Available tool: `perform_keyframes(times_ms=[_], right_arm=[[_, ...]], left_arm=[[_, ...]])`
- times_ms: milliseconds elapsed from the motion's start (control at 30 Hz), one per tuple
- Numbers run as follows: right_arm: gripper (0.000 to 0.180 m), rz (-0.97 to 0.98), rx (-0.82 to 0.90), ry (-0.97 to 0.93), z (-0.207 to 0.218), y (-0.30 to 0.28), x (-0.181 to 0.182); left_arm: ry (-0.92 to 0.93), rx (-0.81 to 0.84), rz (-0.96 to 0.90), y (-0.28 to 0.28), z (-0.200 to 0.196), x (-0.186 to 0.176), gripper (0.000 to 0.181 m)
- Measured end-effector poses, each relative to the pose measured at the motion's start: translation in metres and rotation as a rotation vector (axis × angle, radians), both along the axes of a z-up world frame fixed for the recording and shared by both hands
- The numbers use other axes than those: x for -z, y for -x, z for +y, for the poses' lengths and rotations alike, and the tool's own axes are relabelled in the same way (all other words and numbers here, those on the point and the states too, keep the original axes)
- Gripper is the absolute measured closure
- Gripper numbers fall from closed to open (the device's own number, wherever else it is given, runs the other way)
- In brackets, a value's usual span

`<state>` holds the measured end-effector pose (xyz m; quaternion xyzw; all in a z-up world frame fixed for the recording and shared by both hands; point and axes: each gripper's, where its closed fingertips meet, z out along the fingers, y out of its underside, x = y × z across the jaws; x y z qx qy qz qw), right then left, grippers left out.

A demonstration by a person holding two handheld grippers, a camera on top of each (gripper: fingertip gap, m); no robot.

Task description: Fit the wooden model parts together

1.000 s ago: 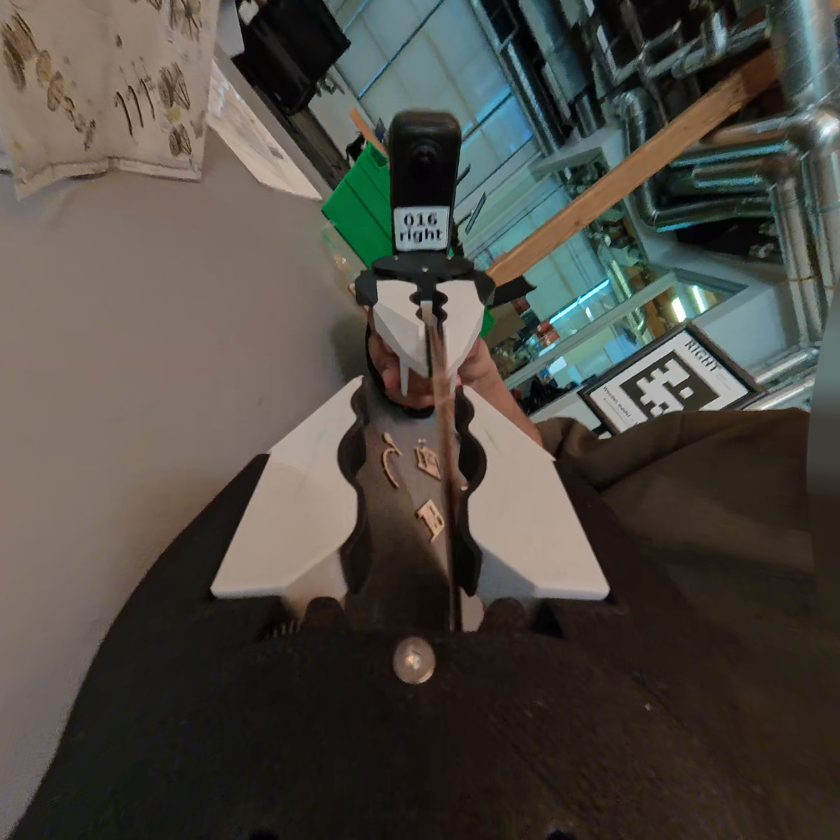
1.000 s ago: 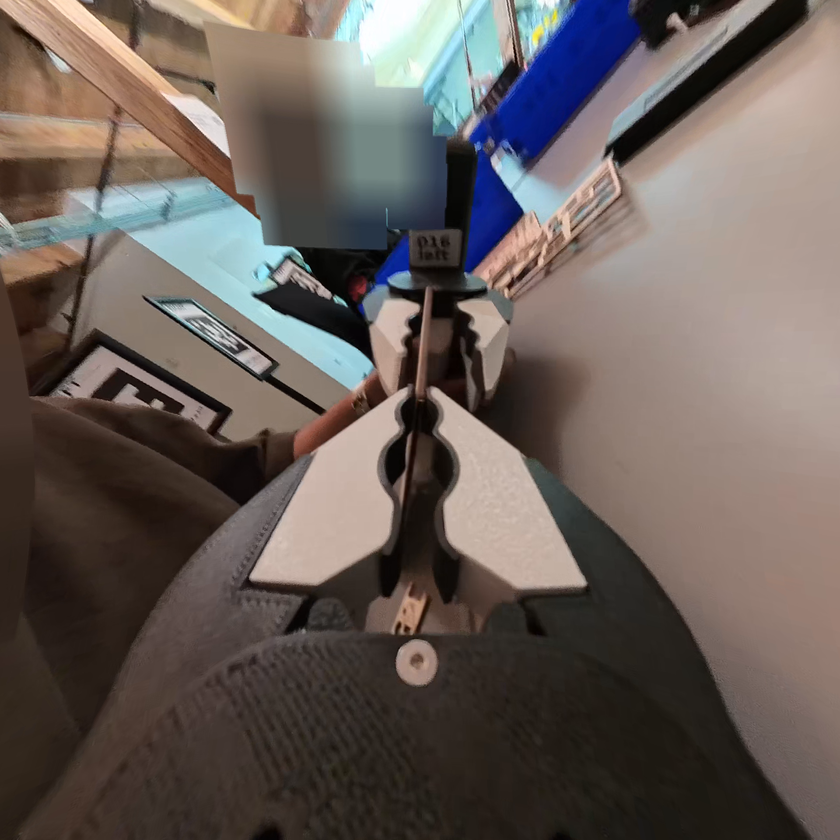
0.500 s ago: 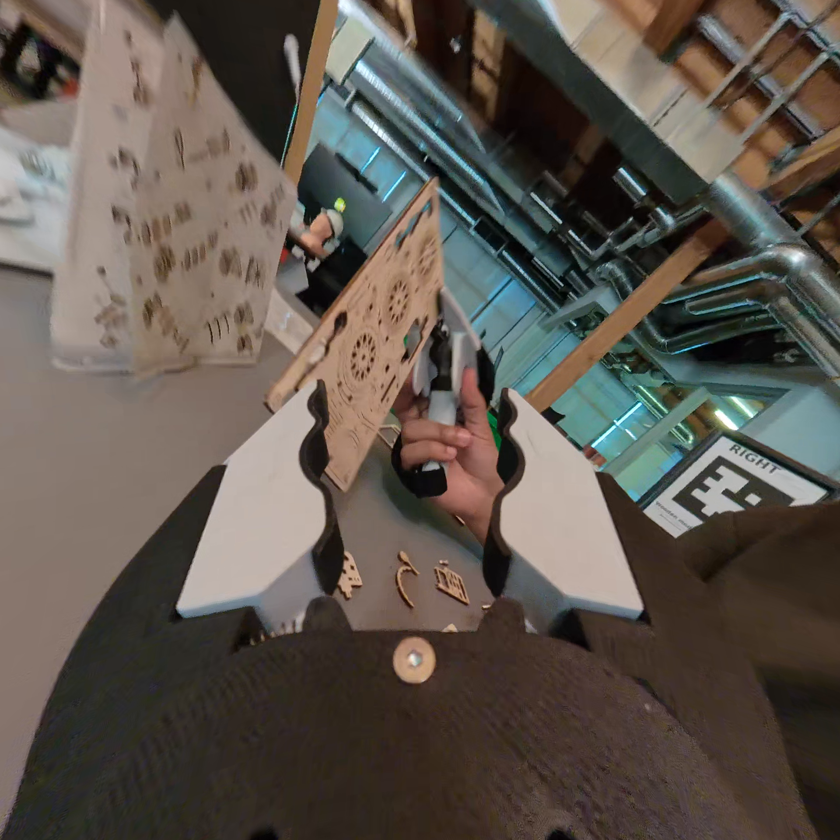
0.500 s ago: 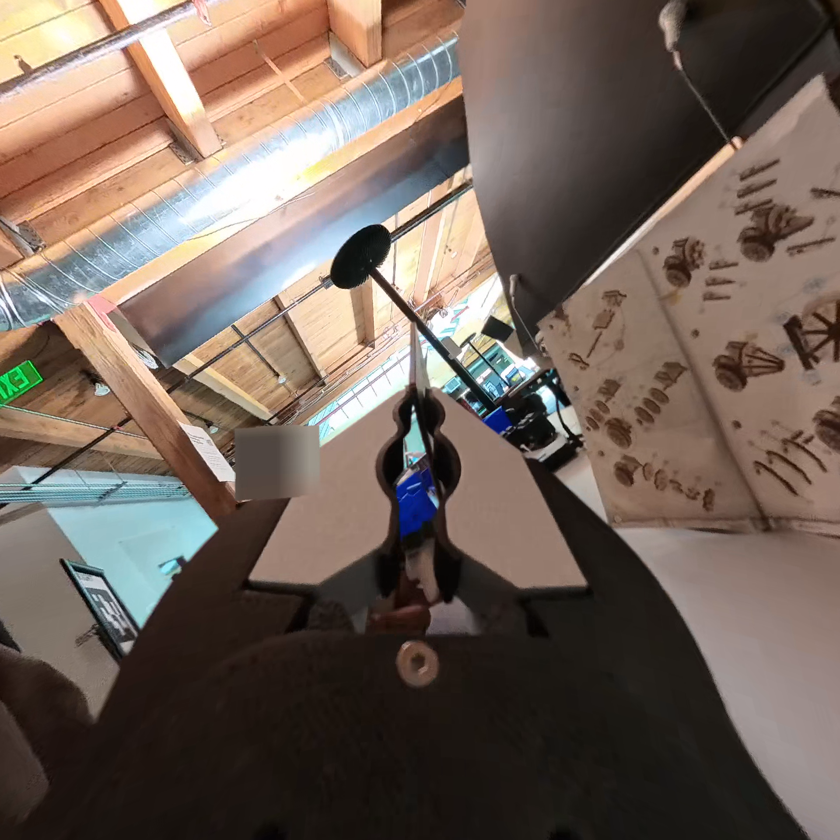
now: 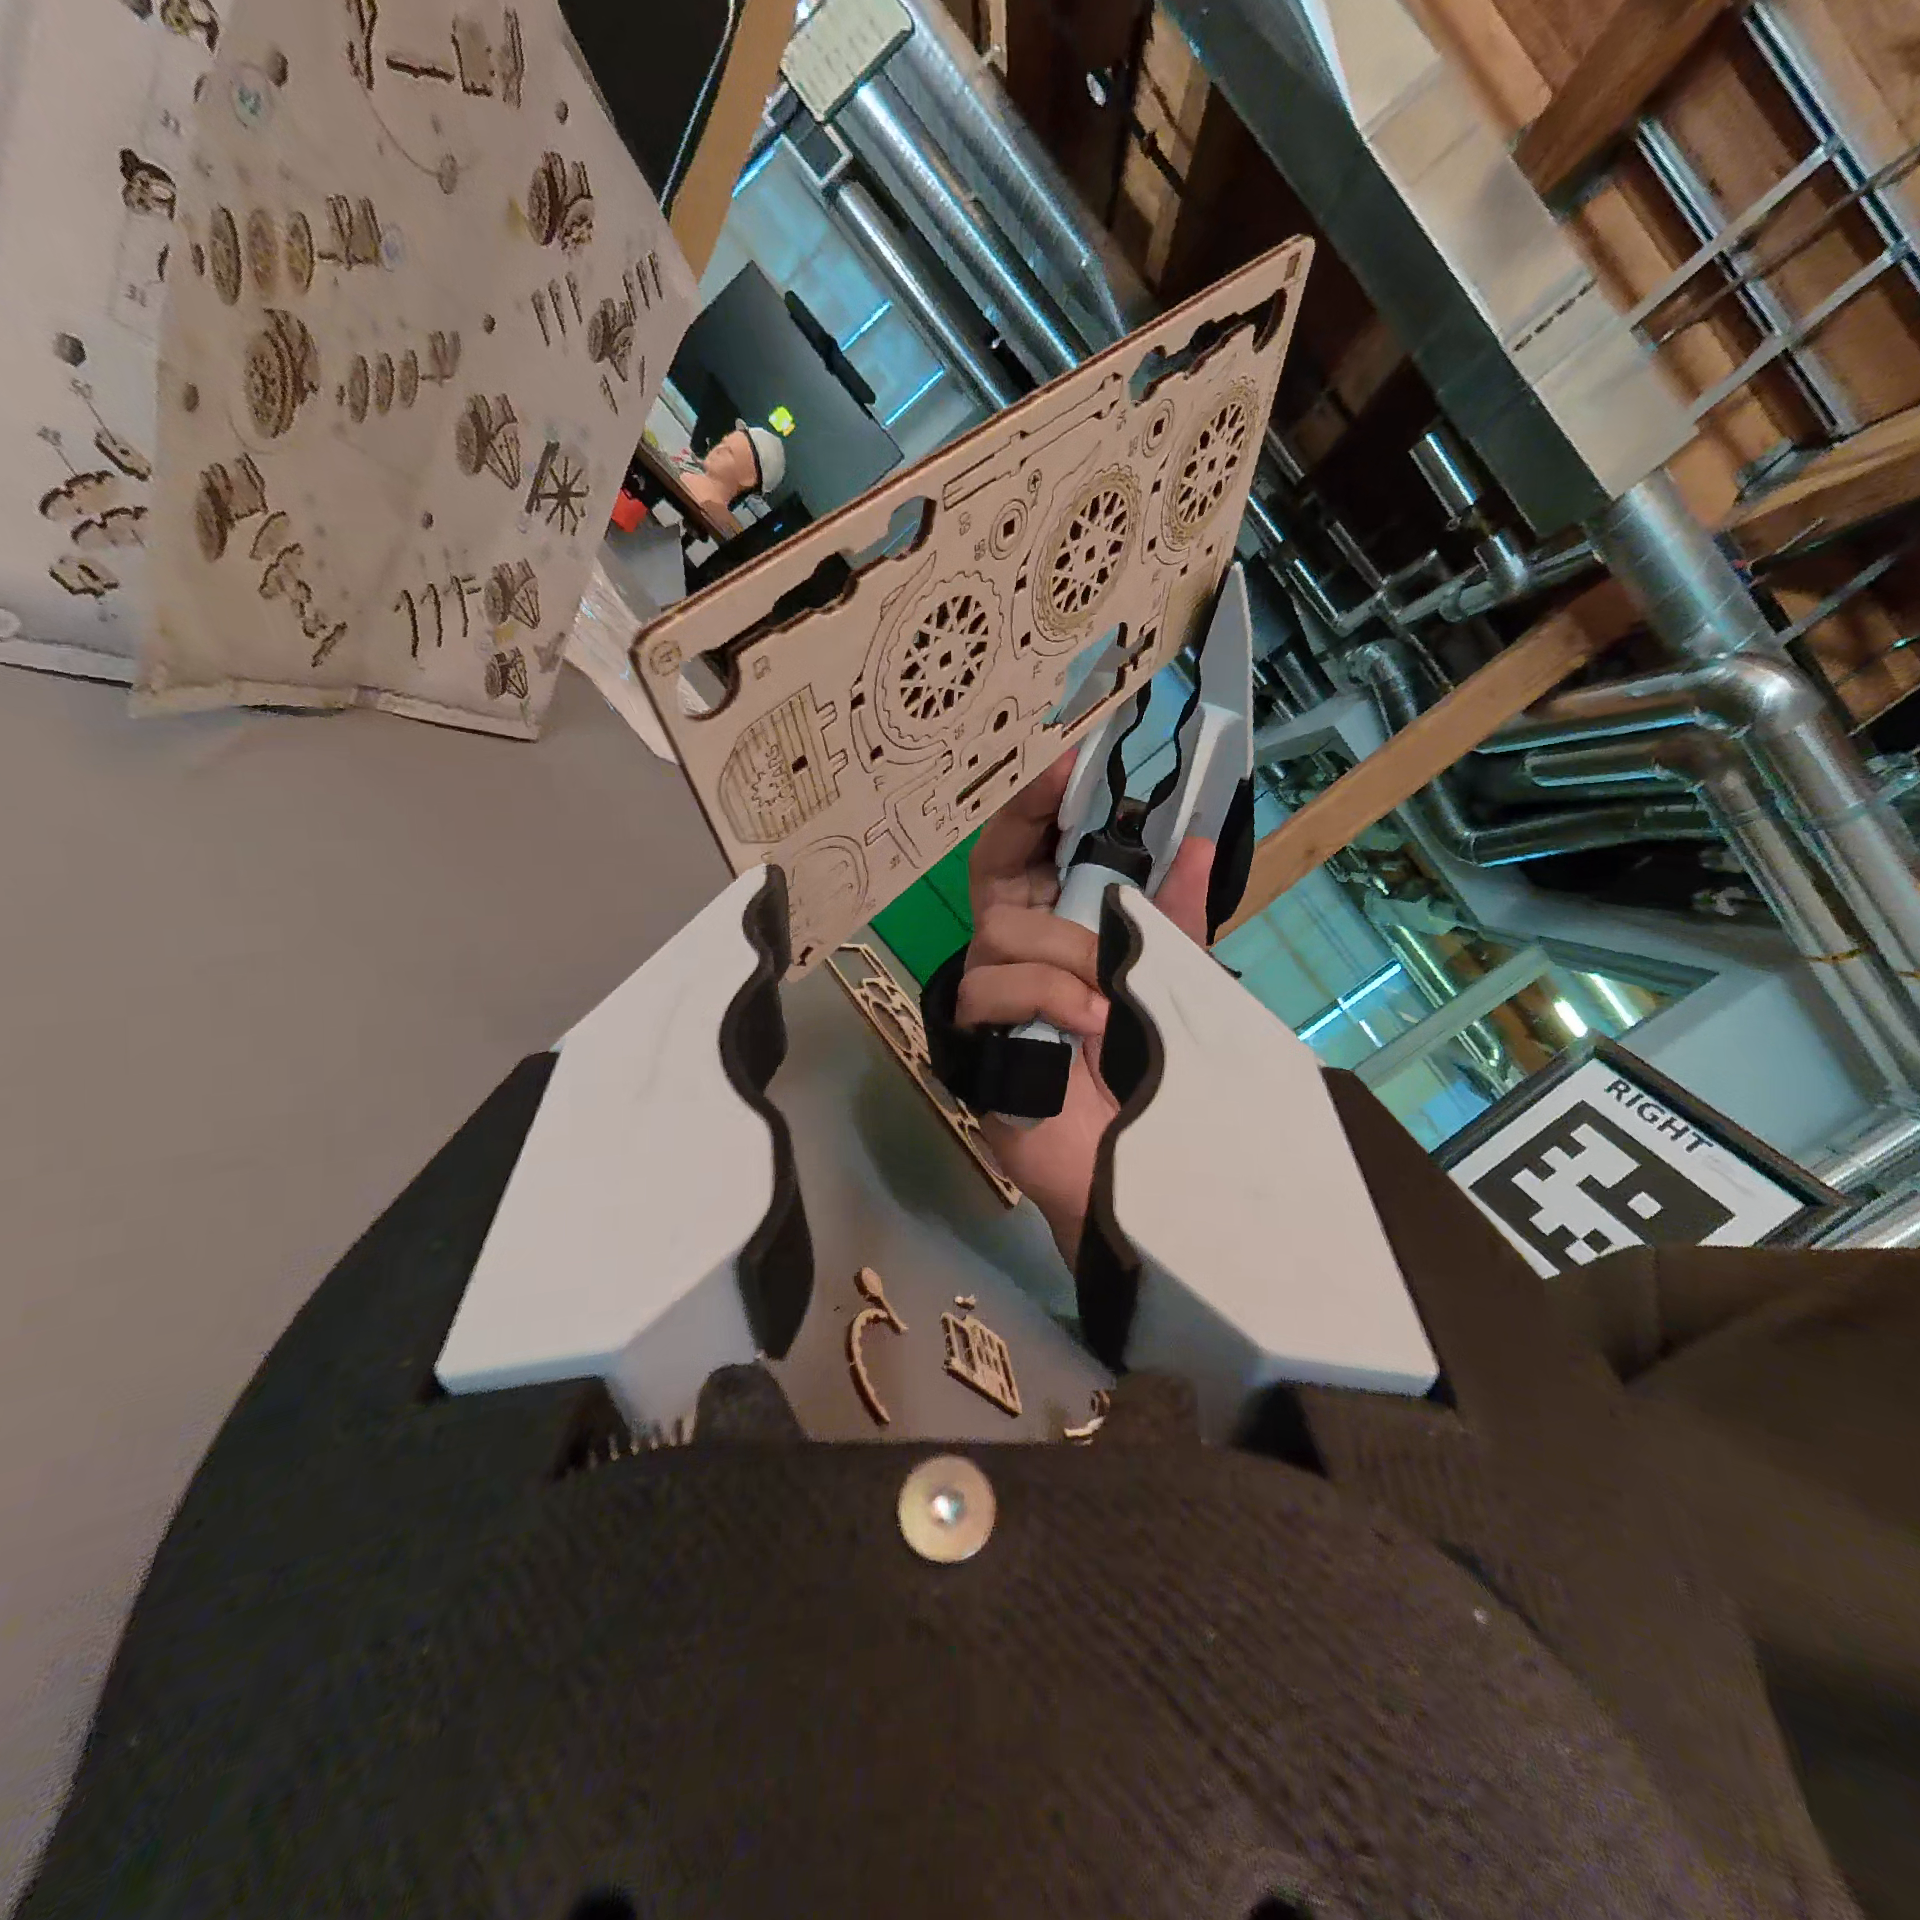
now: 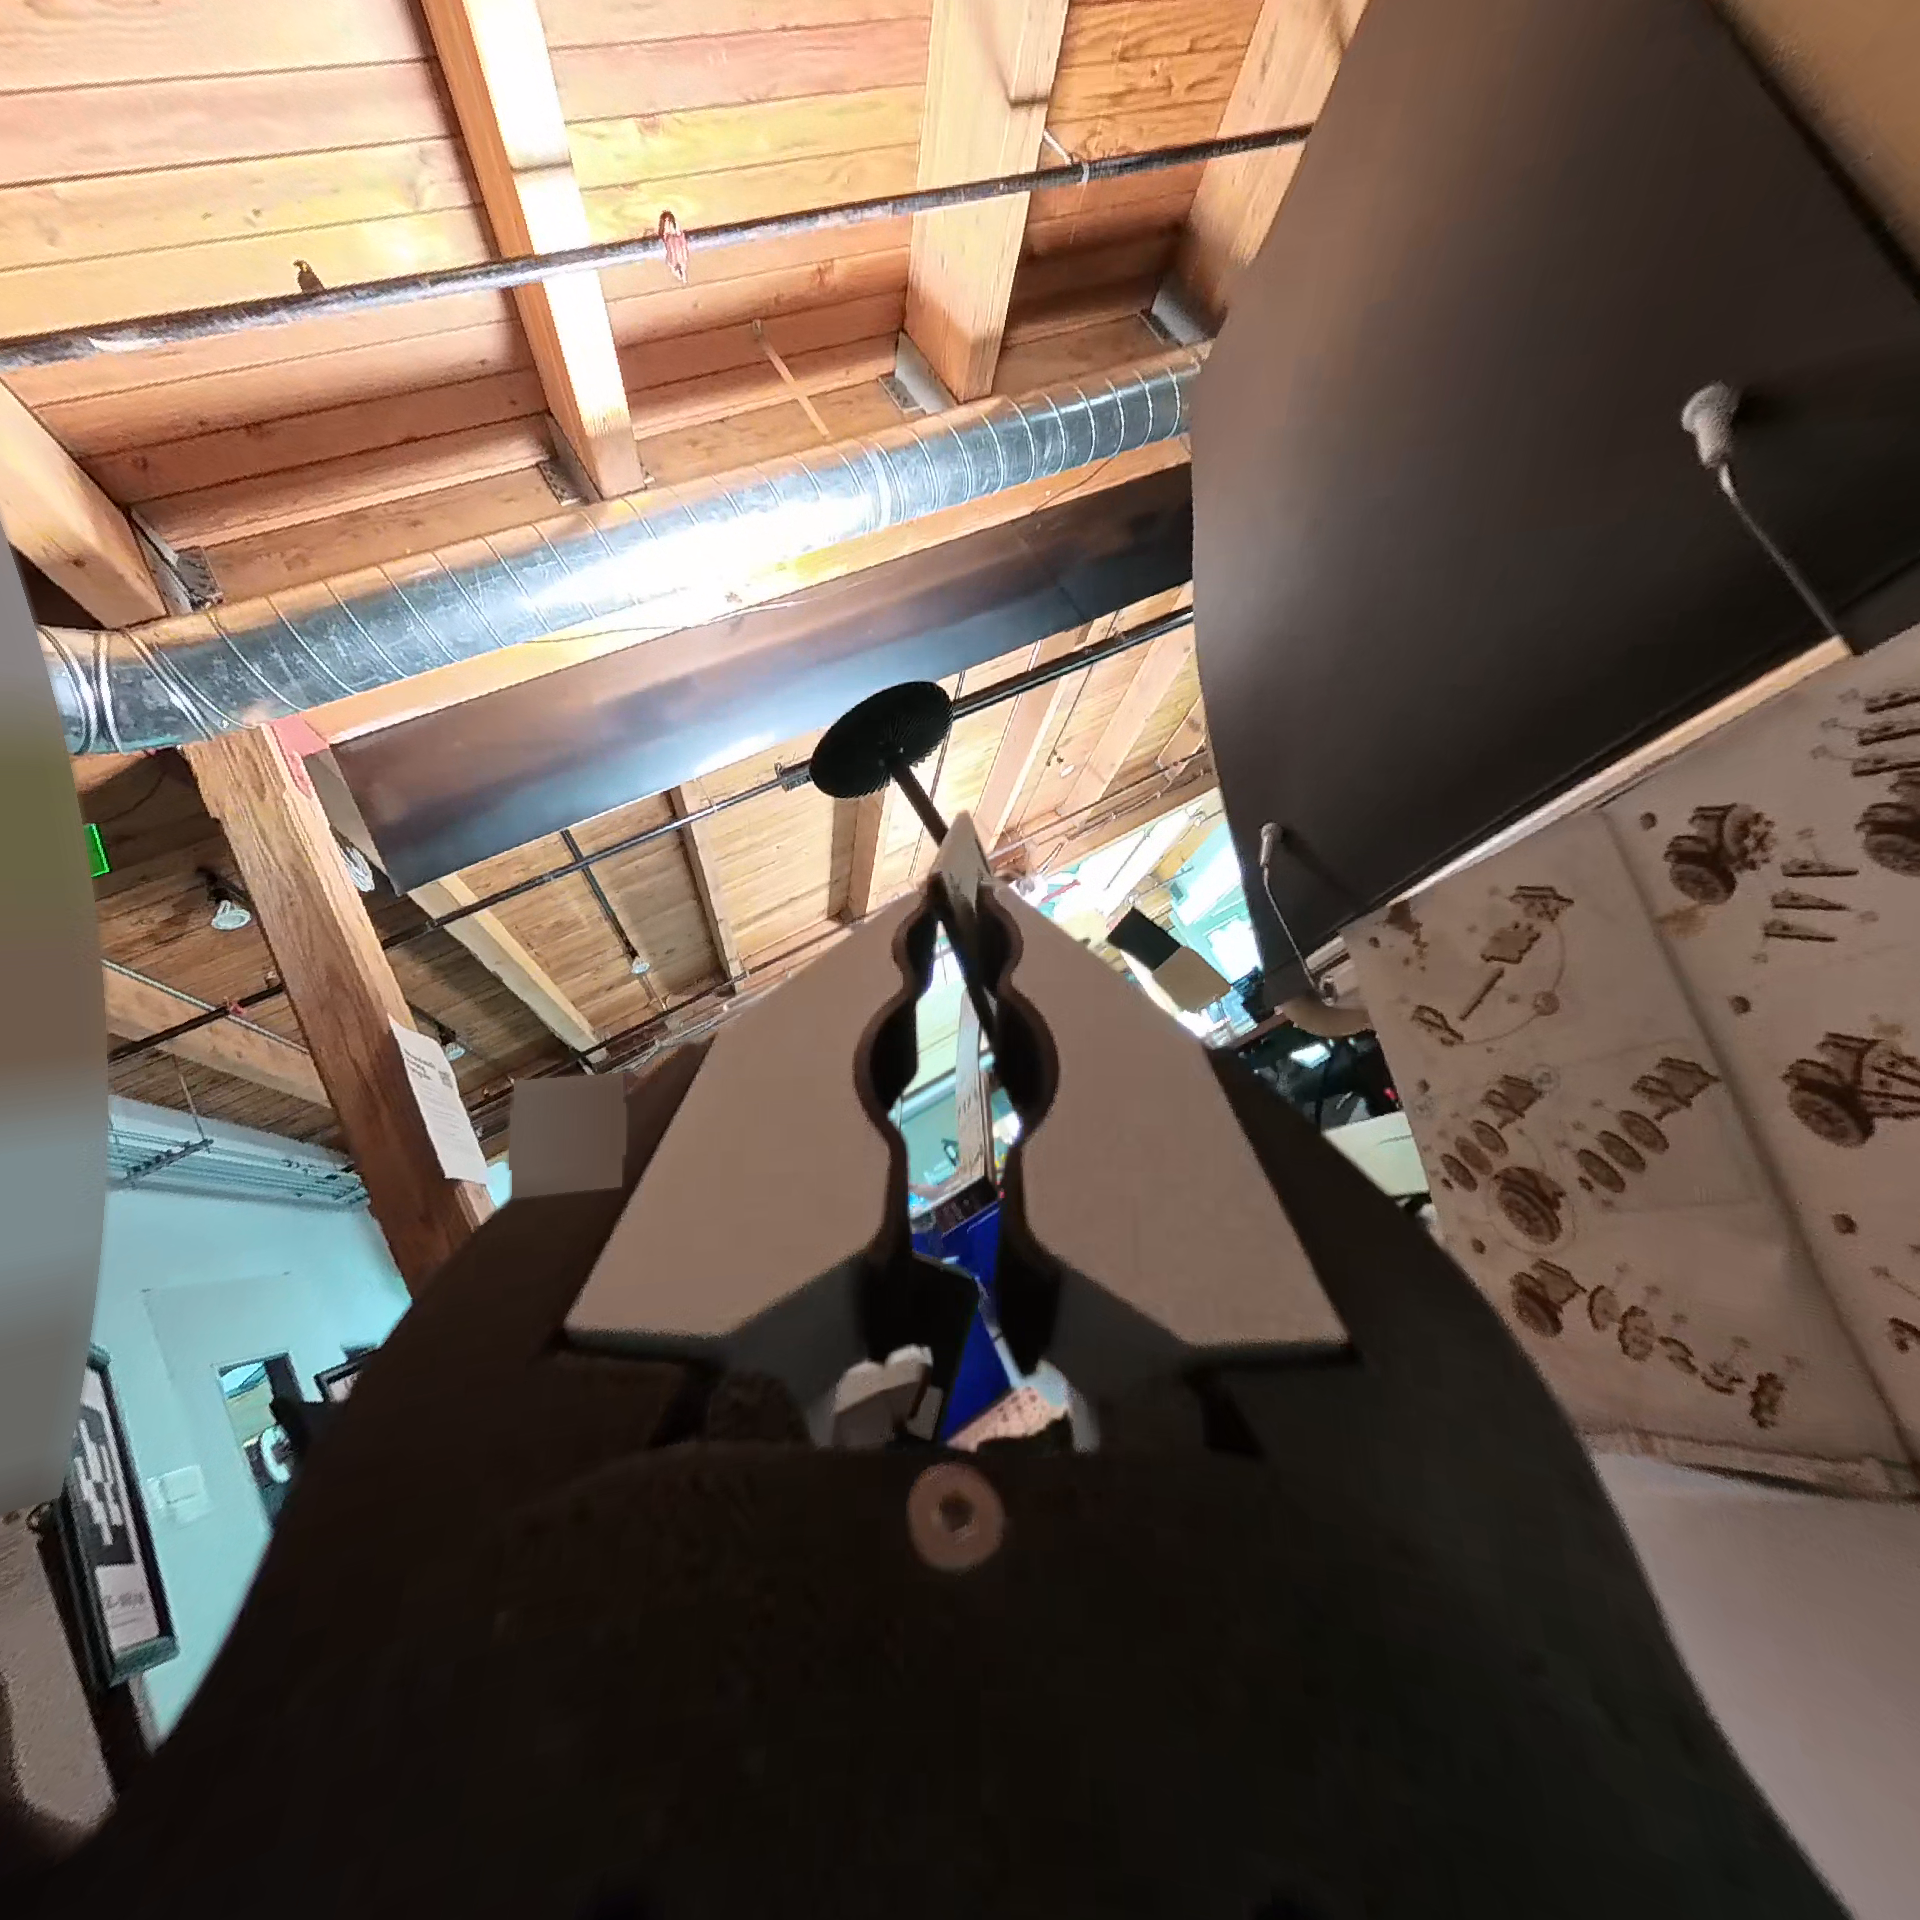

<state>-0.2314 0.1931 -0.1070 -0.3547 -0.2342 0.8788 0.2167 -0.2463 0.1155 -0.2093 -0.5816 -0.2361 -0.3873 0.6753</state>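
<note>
A flat wooden sheet (image 5: 987,623) of laser-cut model parts hangs in the air, its face turned to the left wrist view. My right gripper (image 5: 1164,665) is shut on its right edge, with a hand (image 5: 1029,997) on the handle. In the right wrist view the right gripper (image 6: 961,899) points up at the ceiling and the sheet (image 6: 968,1039) shows edge-on between its pads. My left gripper (image 5: 940,904) is open and empty. The sheet's lower corner sits just inside its left finger (image 5: 748,1039). Small loose wooden parts (image 5: 977,1371) lie on the grey table (image 5: 312,987).
Another wooden sheet (image 5: 914,1039) lies flat on the table behind my left gripper. A propped instruction sheet (image 5: 343,364) stands at the back left and shows in the right wrist view (image 6: 1662,1091). A black panel (image 6: 1507,416) is above it. A framed marker board (image 5: 1621,1184) stands at the right. Some 12 cm of space lies between my two pairs of fingers.
My left gripper opened and let go of the sheet. My right gripper kept hold, swung upward toward the ceiling and turned the sheet from edge-on to face-on.
</note>
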Motion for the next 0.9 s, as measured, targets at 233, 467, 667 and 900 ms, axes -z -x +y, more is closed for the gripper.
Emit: perform_keyframes(times_ms=[233,467,667,900], right_arm=[[0.178,0.035,0.002,0.082,0.013,-0.007,-0.010],[0.178,-0.031,-0.025,-0.111,-0.033,0.005,0.002],[0.178,-0.127,-0.099,-0.134,-0.027,0.018,0.021],[0.178,-0.312,-0.404,-0.146,-0.042,0.027,0.060]], left_arm=[[0.007,0.042,0.003,-0.008,0.003,0.001,0.110],[-0.106,0.088,0.019,-0.014,-0.005,-0.014,0.163],[-0.130,0.069,0.018,0.002,-0.020,-0.025,0.179],[-0.067,-0.014,0.009,0.032,-0.039,-0.034,0.181]])
